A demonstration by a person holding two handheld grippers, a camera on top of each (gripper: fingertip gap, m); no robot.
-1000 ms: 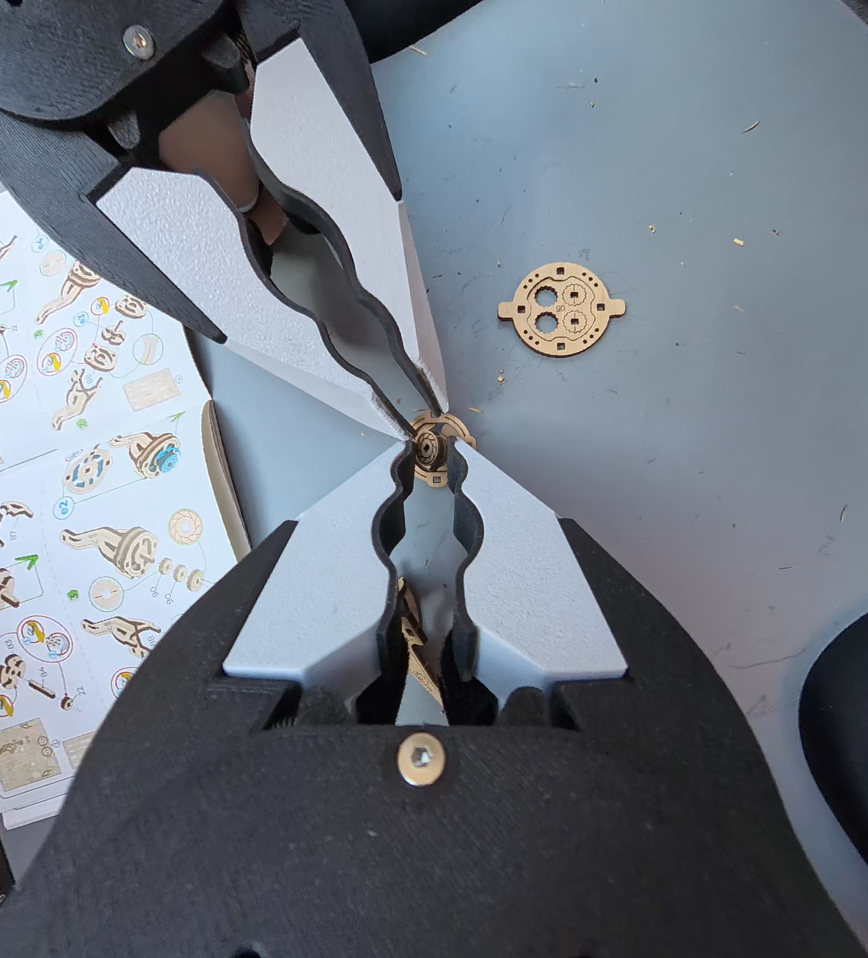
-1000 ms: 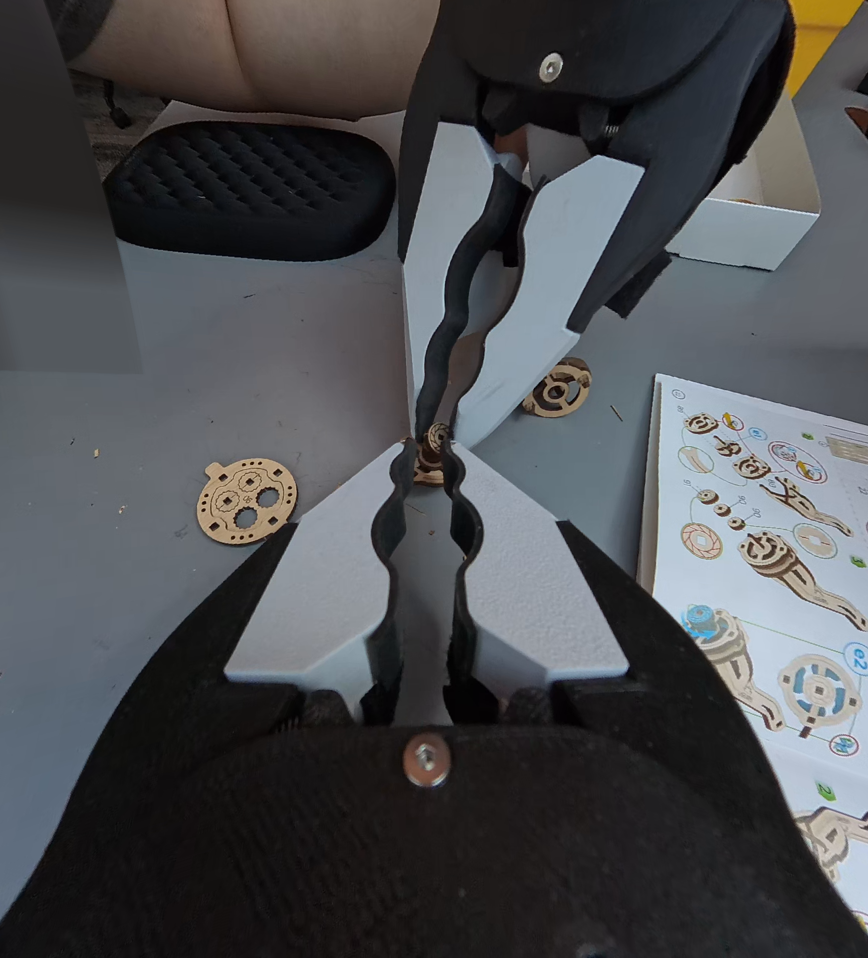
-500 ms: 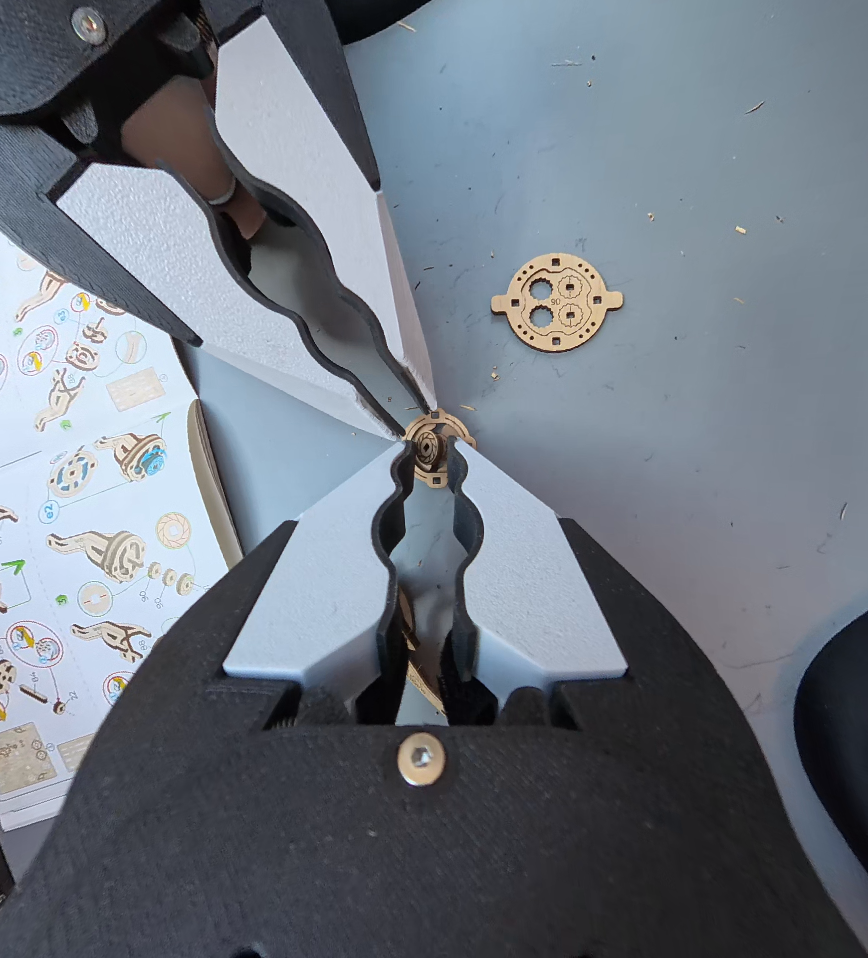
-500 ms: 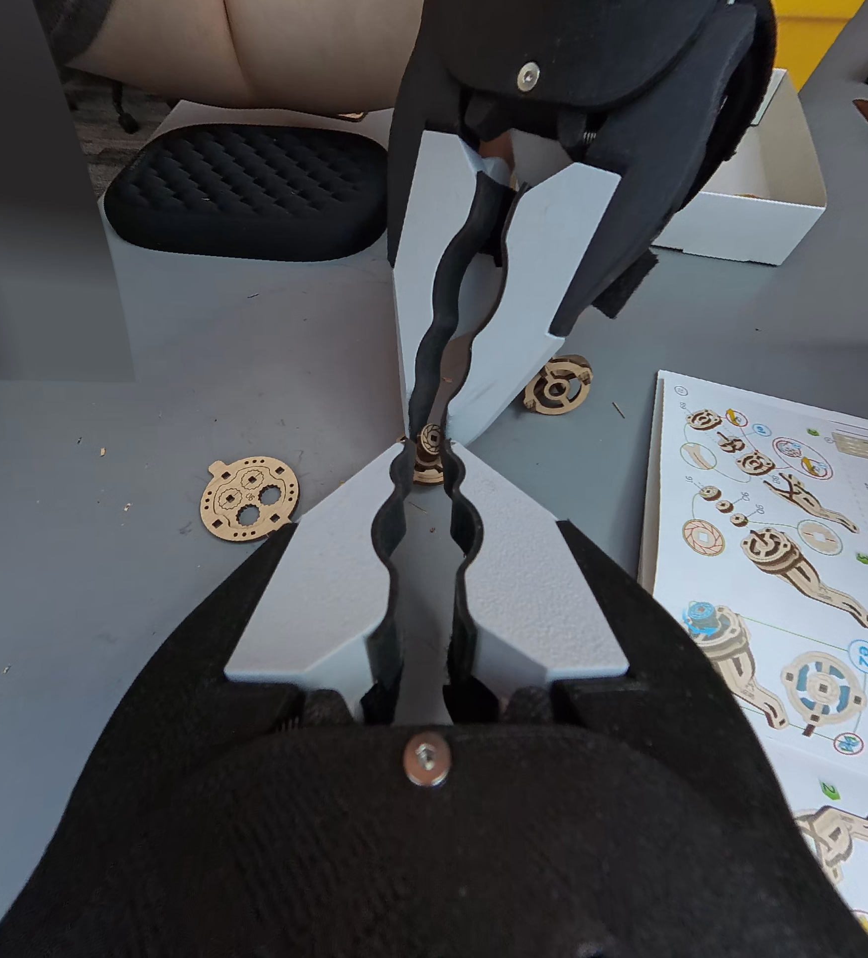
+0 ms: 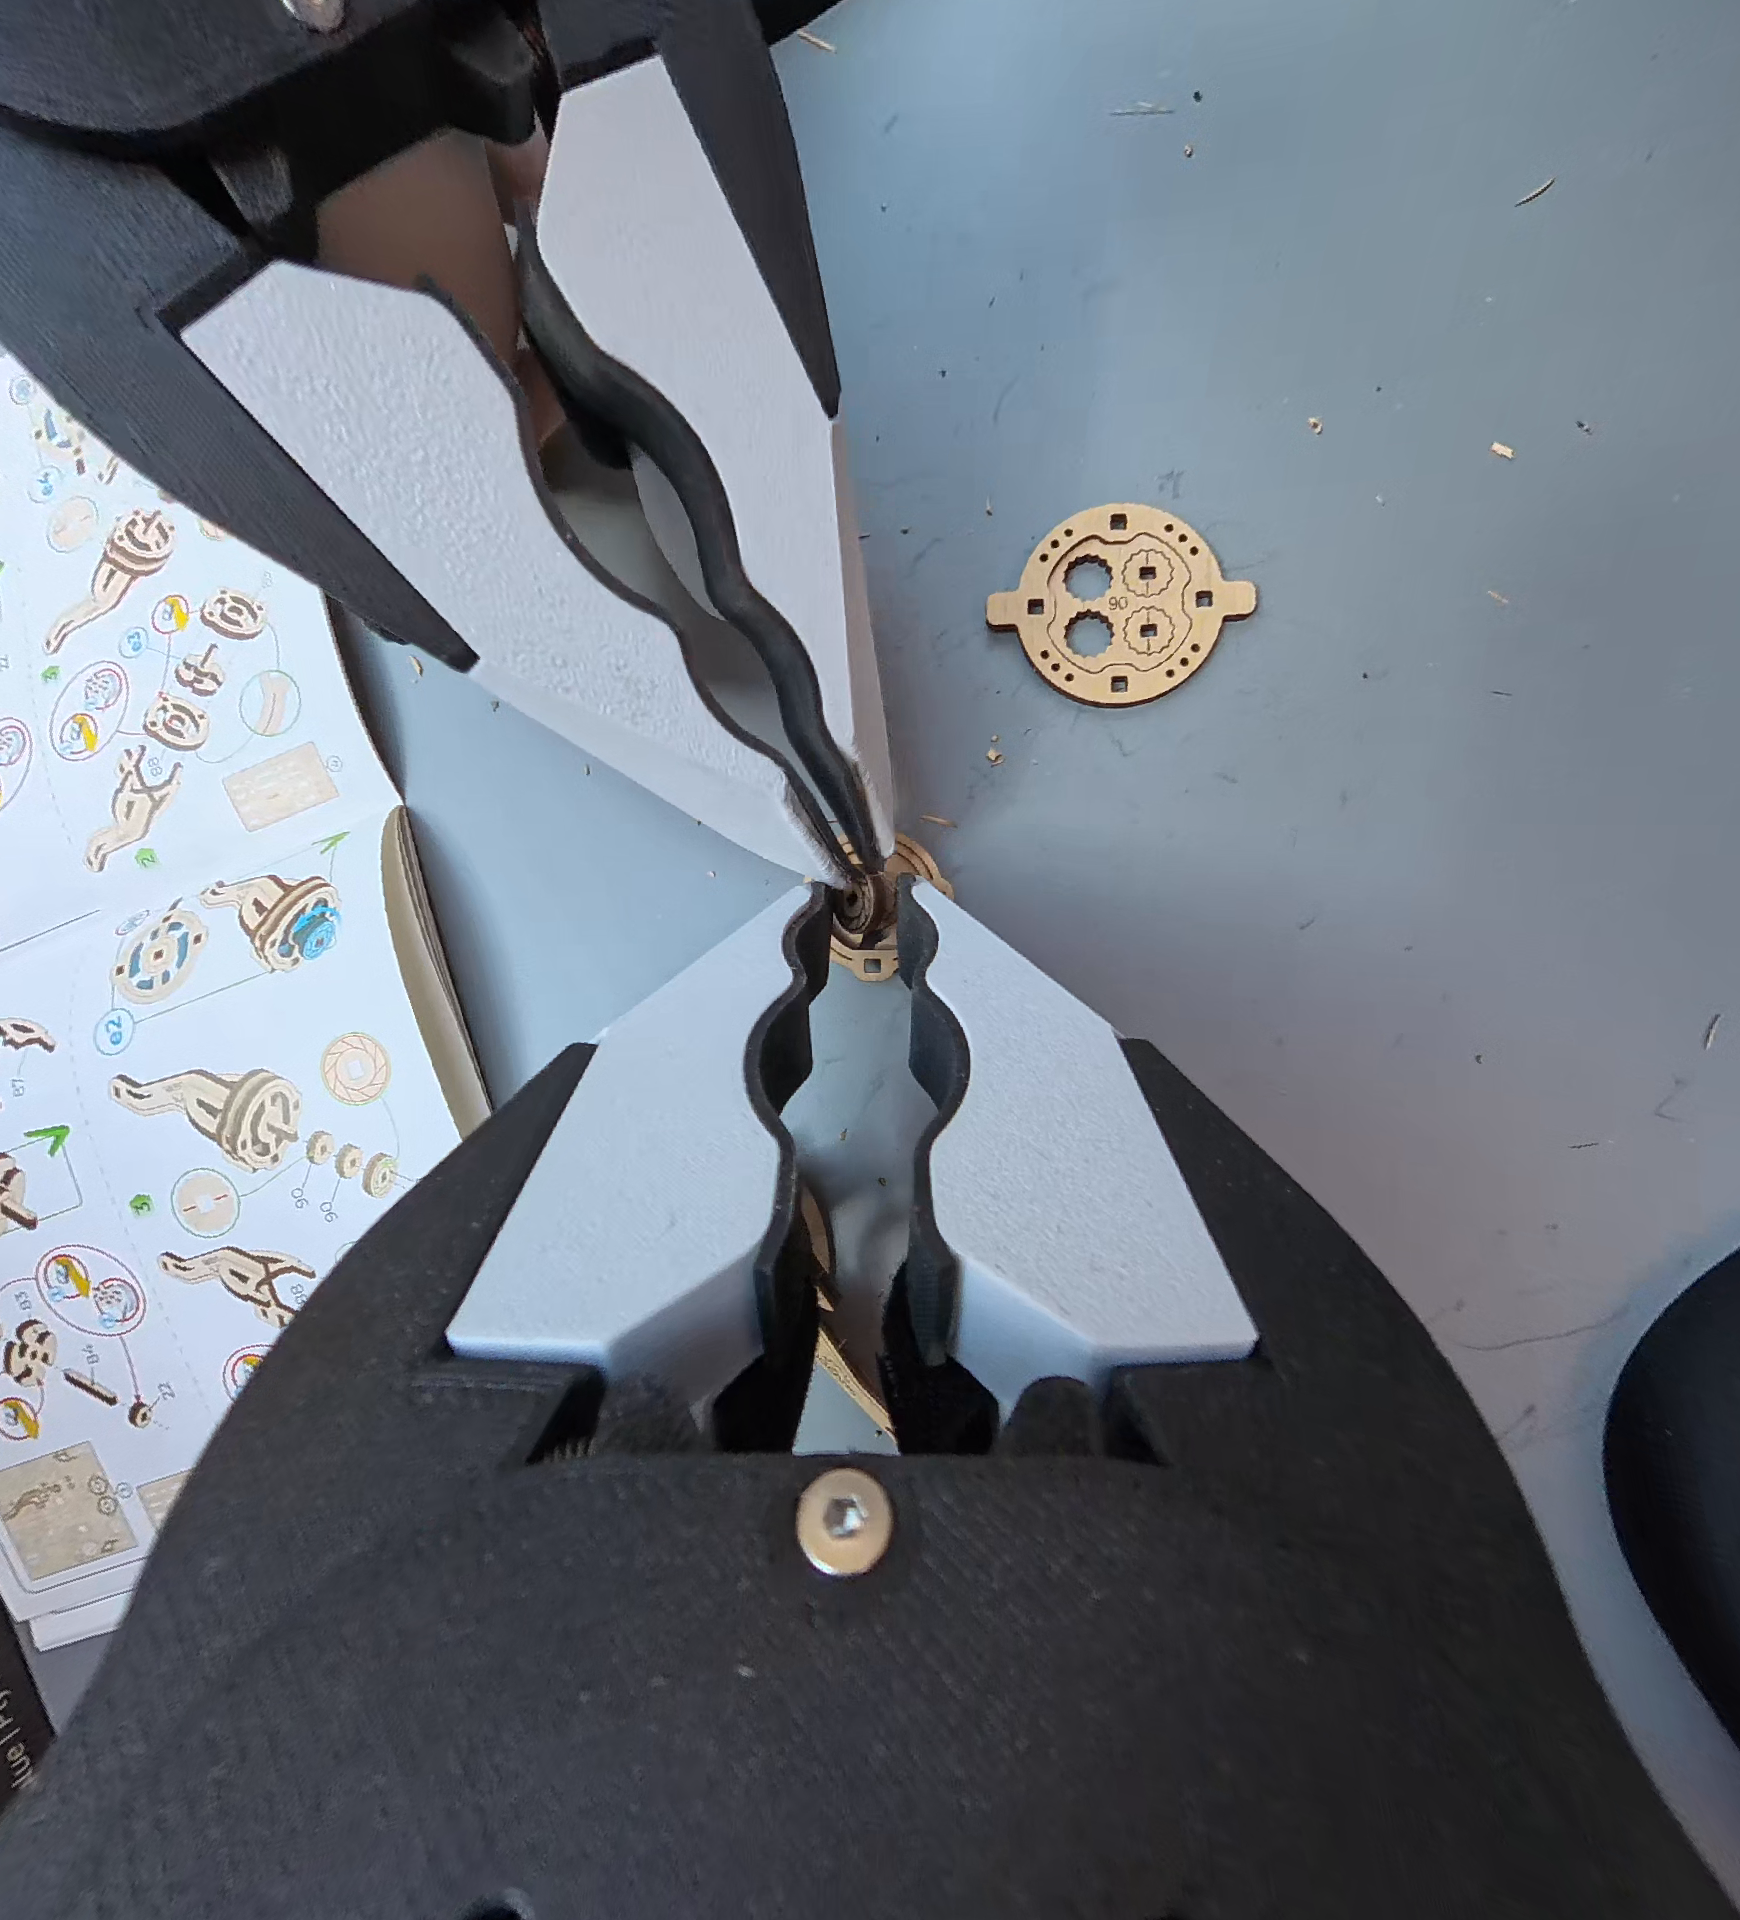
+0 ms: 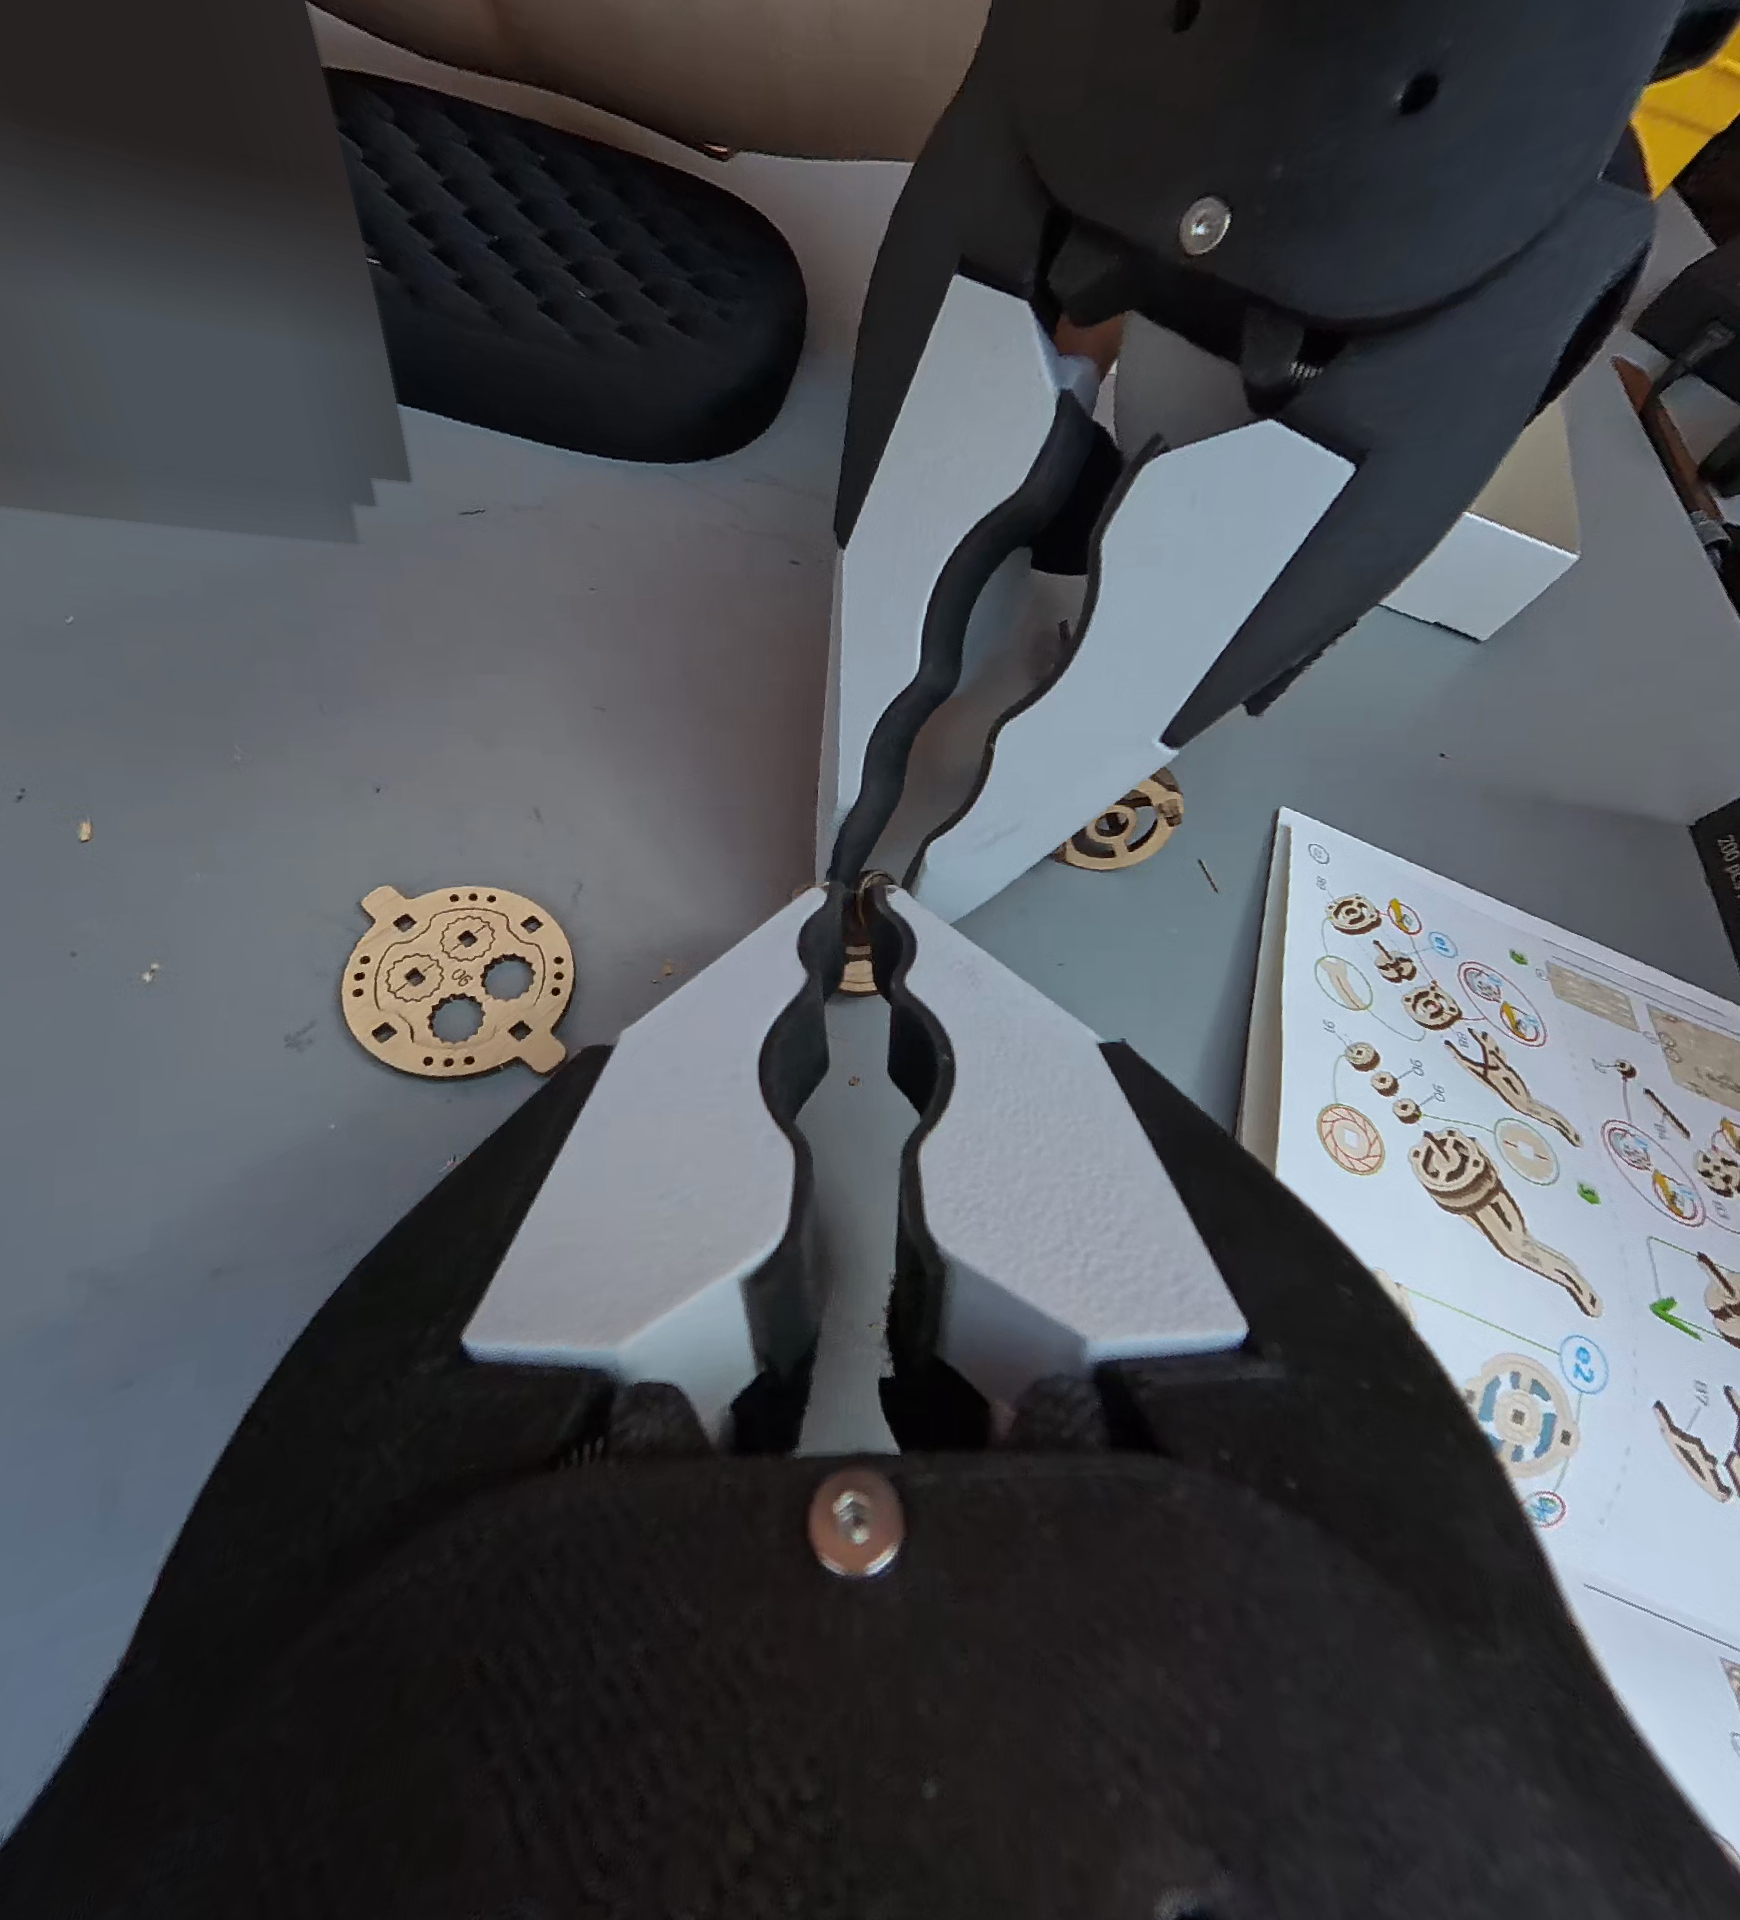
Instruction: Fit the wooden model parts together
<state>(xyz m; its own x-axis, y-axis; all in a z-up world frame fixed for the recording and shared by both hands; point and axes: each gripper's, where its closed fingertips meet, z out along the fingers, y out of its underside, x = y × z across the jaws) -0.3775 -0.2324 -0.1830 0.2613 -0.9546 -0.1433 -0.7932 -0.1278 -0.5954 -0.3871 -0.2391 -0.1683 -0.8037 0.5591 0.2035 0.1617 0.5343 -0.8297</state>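
I hold a tool in each hand, and their tips meet over the grey worktop [image 5: 1365, 935].

My left tool [image 5: 858, 902] has its two fingers pinched close on a little round wooden wheel part [image 5: 864, 906]. The part sits right at the tips, with a flat wooden ring [image 5: 871, 961] behind it that peeks out just past the fingers.

My right tool [image 6: 850, 906] comes in from the other side. Its fingers are squeezed tight at the tips, and they nip the same little wooden part [image 6: 864, 899] from across. I cannot tell if it holds a small peg of its own, because the tips hide that spot.

In the left wrist view, a flat round wooden plate [image 5: 1120, 608] with two holes and two small ears lies on the worktop, past my left tool and off to its right, well apart from the tips. In the right wrist view the same plate [image 6: 455, 982] lies to the left of my right tool.

Another round wooden piece [image 6: 1120, 826] lies past my right tool, partly hidden behind a finger of the left tool.

A paper guide with drawings [image 6: 1572, 1195] lies flat to the right of my right tool. A white box [image 6: 1489, 571] sits farther off behind it. A black padded cushion [image 6: 575, 270] rests far off to the left.
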